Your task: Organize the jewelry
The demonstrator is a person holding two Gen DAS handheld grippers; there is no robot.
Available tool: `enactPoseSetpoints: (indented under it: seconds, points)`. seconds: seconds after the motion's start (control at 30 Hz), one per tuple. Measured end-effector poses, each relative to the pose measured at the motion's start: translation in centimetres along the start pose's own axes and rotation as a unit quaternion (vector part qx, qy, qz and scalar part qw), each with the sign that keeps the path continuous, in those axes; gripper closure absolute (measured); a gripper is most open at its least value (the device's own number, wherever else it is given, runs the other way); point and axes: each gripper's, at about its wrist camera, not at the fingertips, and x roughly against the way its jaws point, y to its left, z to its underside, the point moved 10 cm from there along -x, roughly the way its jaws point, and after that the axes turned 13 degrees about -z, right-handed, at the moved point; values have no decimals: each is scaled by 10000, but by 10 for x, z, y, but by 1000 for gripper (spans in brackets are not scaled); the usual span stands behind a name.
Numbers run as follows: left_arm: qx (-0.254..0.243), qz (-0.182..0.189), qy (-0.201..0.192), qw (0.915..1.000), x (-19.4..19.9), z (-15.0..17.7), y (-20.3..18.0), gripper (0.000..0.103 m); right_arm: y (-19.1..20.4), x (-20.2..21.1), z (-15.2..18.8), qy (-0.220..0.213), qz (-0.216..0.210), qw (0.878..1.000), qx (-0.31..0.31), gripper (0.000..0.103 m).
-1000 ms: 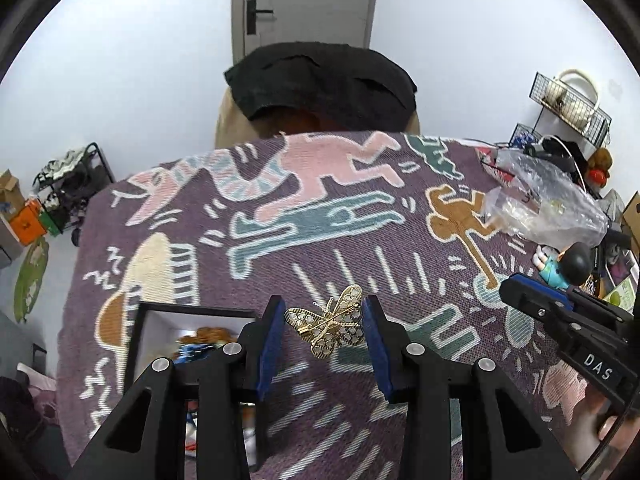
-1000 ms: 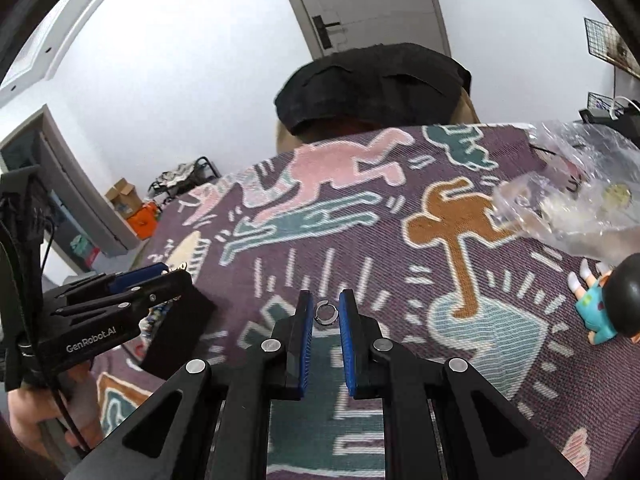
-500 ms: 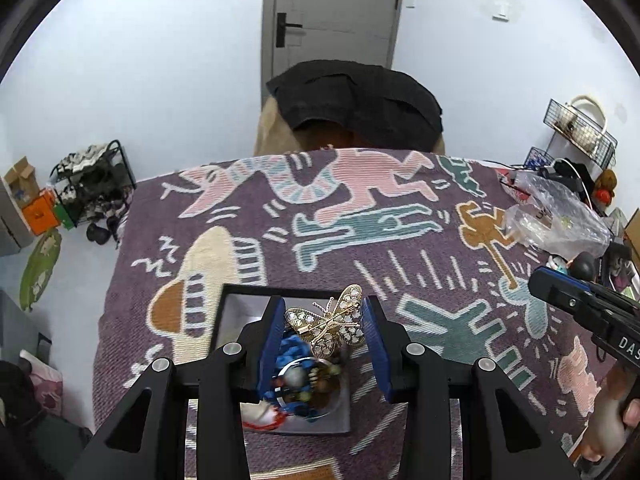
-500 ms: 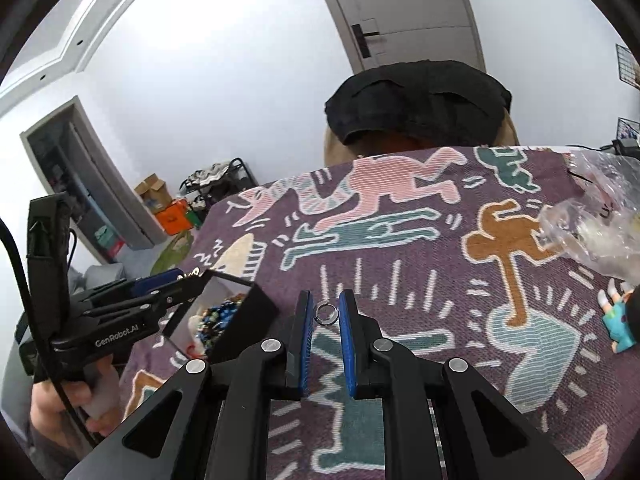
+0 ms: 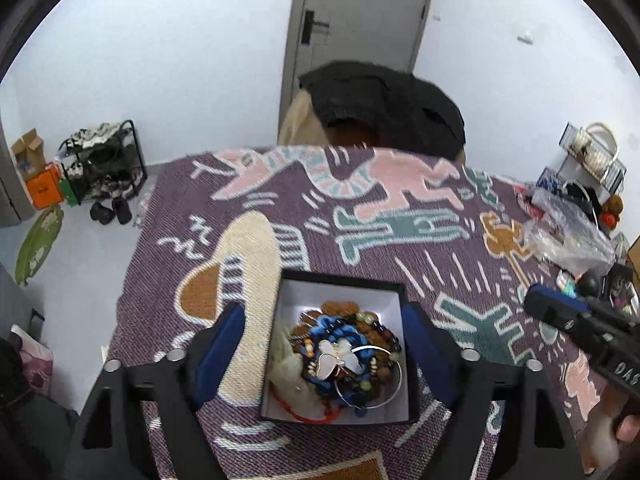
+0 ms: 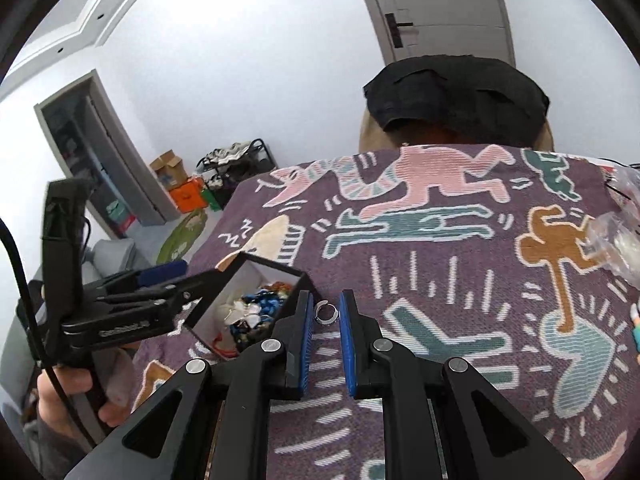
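Butterfly brooch (image 5: pixel 335 360) lies on top of bead pile (image 5: pixel 340 344) inside black box (image 5: pixel 404 300). Box sits on patterned cloth (image 5: pixel 400 240) over counter. Left gripper (image 5: pixel 326 340) above box, fingers wide apart, holding nothing. Only right view shows small silver ring (image 6: pixel 326 313) pinched in right gripper (image 6: pixel 325 314) fingers, just beside box (image 6: pixel 256 260).

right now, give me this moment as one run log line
left claw: open over black jewelry box | butterfly brooch: lying in box | right claw: shut on small silver ring | ring: not yet boxed
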Motion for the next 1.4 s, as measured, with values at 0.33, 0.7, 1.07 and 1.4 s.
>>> enactPoseSetpoints:
  seconds: [0.33,0.7,1.07,1.4]
  points:
    - [419,-226,49,9989,2,7,53,19,37,-41,-5,305,-227,9991,207,89]
    - [792,-212,185,9965,-6,24,94,19,66,-90,-17,593,-230,9973,363,88]
    - [911,-99,98,9957,3,27,100,19,75,-96,-11,757,-171,9953,587,50]
    - [625,-118,-268,9976,31,22,73,7,50,-46,5,555,150,9974,445,25]
